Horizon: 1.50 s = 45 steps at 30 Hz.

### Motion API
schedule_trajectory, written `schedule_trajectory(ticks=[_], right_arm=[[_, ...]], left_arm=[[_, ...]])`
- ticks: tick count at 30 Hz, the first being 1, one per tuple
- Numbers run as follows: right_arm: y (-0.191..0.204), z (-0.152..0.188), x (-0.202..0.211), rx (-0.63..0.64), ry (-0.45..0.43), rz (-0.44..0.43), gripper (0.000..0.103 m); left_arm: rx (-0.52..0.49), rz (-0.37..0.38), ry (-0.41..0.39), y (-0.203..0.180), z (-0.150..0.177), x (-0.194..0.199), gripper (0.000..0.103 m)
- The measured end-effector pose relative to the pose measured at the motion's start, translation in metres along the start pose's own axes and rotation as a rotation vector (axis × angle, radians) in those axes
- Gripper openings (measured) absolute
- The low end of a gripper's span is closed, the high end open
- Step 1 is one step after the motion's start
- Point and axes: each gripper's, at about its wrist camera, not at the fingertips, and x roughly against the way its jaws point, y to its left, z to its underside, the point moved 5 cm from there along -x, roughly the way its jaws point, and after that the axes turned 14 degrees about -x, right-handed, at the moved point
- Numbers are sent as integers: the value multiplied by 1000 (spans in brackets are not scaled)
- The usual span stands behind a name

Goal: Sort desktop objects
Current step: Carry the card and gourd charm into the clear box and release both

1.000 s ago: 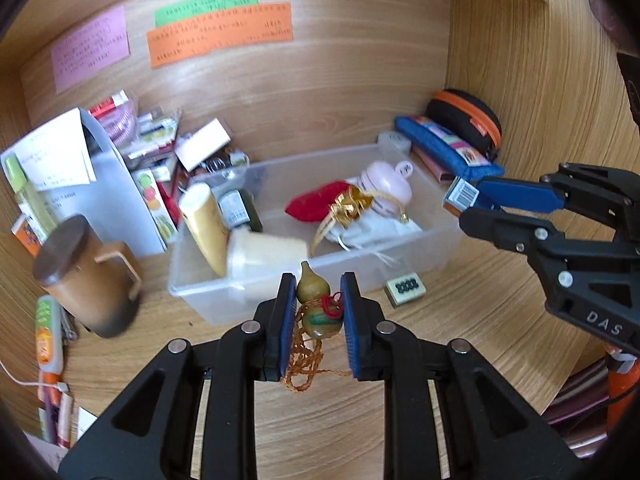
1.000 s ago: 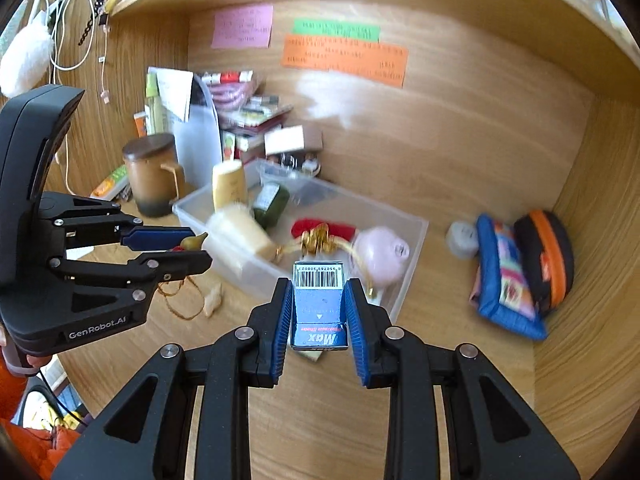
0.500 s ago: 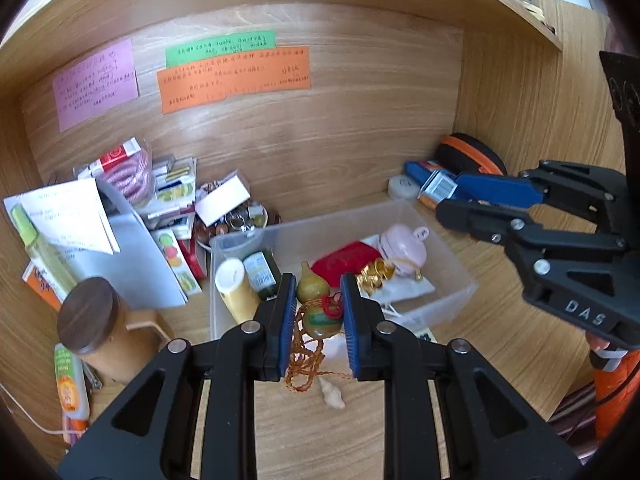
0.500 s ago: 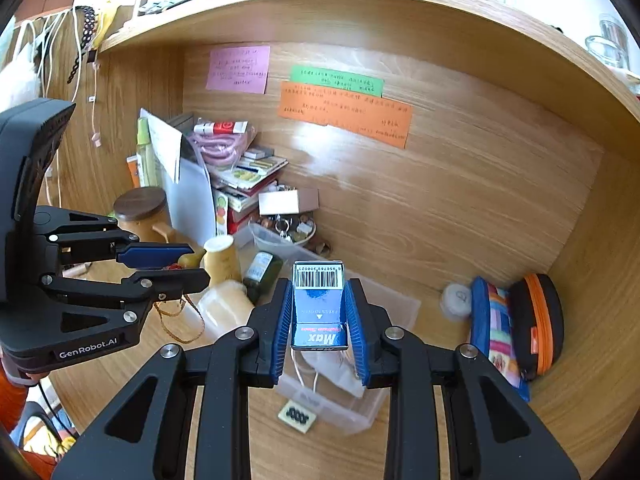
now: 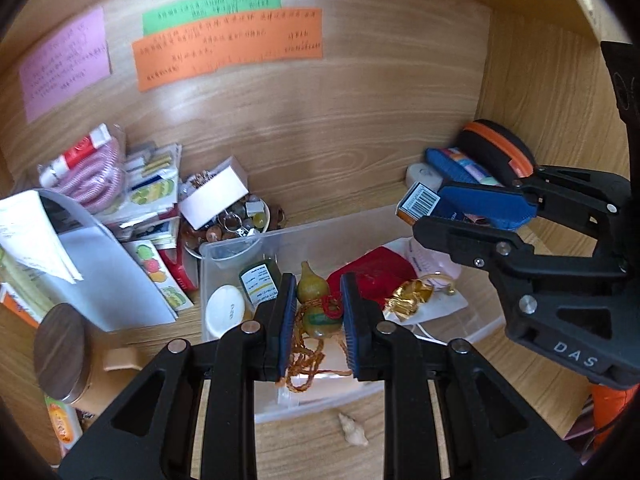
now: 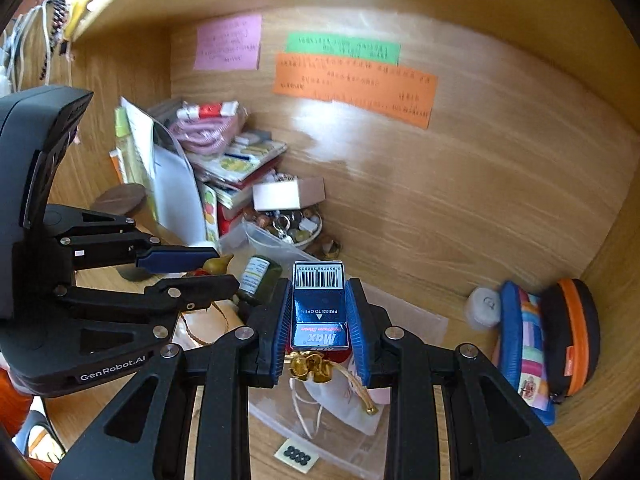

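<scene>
My left gripper is shut on a small green-yellow gourd charm with red and orange cord, held above the clear plastic bin. My right gripper is shut on a blue staple box with a barcode, also above the bin. The right gripper with the box shows in the left wrist view at the right. The left gripper shows in the right wrist view at the left. The bin holds a red pouch, gold ribbon, a green bottle and a white jar.
A small shell lies on the desk in front of the bin. A brown lidded mug stands at left. A bowl of trinkets and stacked packets sit behind. Pencil cases lie at right. A small black-dotted tag lies near the bin.
Both grippers have risen and moved forward over the bin, each still holding its object. The bin's contents now show from above.
</scene>
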Motion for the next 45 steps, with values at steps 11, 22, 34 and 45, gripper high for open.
schedule_trajectory(ticks=[11,22,34,45], right_arm=[[-22,16,-46,-28,109,14,25],[-29,34,-68,19,167,24,25],[-31,36,-73,27,174,25,25],[-27,32,-63,33,142,30,38]], left_arm=[[-34,39,80,-8,-3,-52,21],[-51,38,156,-18,2,-80,21],[-62,28,185,-20,7,-88,21],[-66,24,180,-19,7,-81,22]])
